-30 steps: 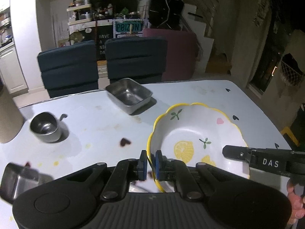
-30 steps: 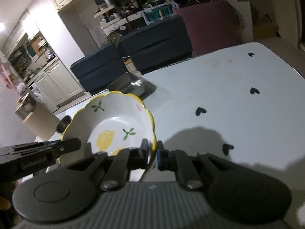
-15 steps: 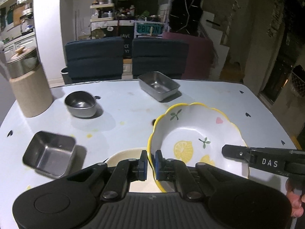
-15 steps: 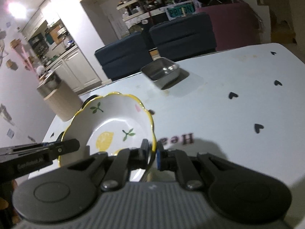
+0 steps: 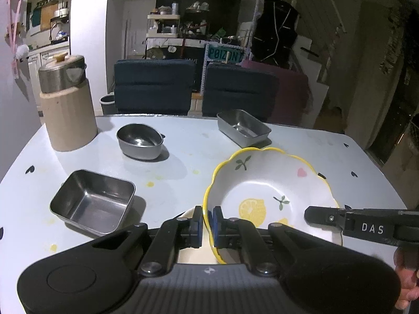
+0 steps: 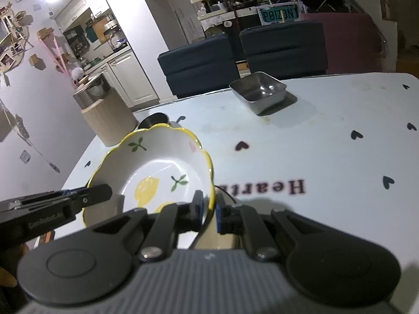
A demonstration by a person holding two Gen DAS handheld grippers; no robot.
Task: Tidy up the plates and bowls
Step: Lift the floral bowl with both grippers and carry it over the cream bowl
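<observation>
A white lemon-print bowl (image 5: 267, 188) (image 6: 157, 167) with a scalloped yellow rim hangs above the table, held from both sides. My left gripper (image 5: 207, 222) is shut on its left rim. My right gripper (image 6: 209, 210) is shut on its right rim, and its black finger (image 5: 324, 216) reaches in from the right in the left wrist view. Under the bowl's left edge a cream plate (image 5: 189, 213) shows partly. A rectangular steel tray (image 5: 93, 201) lies front left, a round steel bowl (image 5: 140, 141) sits behind it, and a second steel tray (image 5: 242, 127) (image 6: 259, 91) stands at the back.
A tall beige canister (image 5: 66, 104) (image 6: 107, 115) with a metal lid stands at the table's far left corner. Two dark blue chairs (image 5: 154, 86) face the far edge. The pale table (image 6: 327, 144) bears black hearts and lettering on its right half.
Both grippers have carried the lemon bowl sideways across the table. The front steel tray, the canister and the cream plate have come into the left wrist view.
</observation>
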